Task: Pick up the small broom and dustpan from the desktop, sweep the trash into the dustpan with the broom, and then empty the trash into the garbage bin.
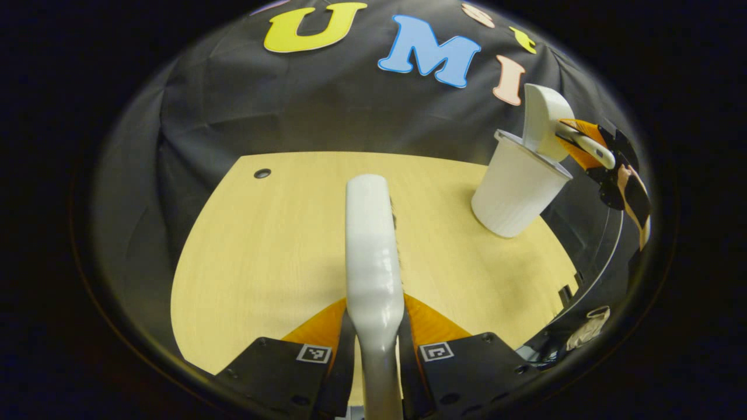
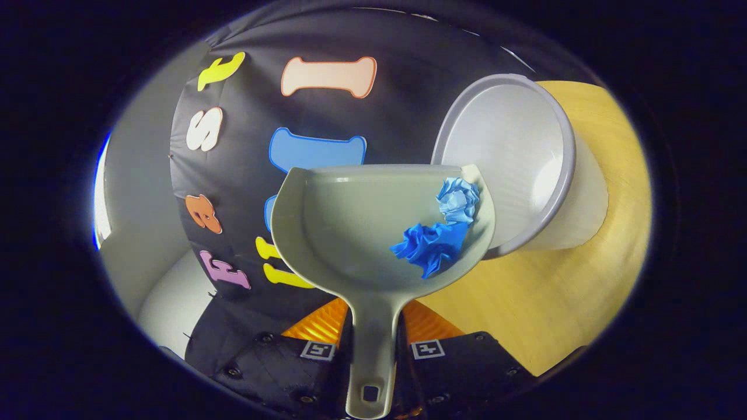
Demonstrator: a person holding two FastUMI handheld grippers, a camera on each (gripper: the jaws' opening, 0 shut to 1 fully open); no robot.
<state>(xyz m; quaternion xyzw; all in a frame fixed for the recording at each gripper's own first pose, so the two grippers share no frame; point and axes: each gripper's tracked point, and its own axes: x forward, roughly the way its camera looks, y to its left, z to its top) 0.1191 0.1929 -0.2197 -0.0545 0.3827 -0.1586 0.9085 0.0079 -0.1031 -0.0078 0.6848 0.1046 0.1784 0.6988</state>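
Pinching the broom (image 1: 373, 256) by its handle at the bottom centre of the left gripper view, your left tongs (image 1: 374, 344) have a finger pressed on each side of it. From there the broom's pale back runs up the middle of the frame, over the table (image 1: 262, 251). Beyond it, at the upper right of that view, the bin (image 1: 516, 184) stands on the table near its far edge. Above the bin's rim the dustpan (image 1: 543, 119) is tipped steeply, held at its handle by your right tongs (image 1: 575, 143).

In the right gripper view your right tongs (image 2: 373, 344) are closed on the dustpan (image 2: 350, 221) handle at the bottom centre, one finger on either side. The pan spreads out just above them, filling the middle of the frame. Two crumpled bits of trash lie in its right part: a dark blue wad (image 2: 432, 245) nearer you, and a light blue wad (image 2: 458, 198) touching it, against the pan's front lip. Past that lip, at the upper right, the open mouth of the bin (image 2: 513, 93) faces you, with the pan's right corner overlapping its rim. The table (image 2: 554, 291) shows at the lower right.
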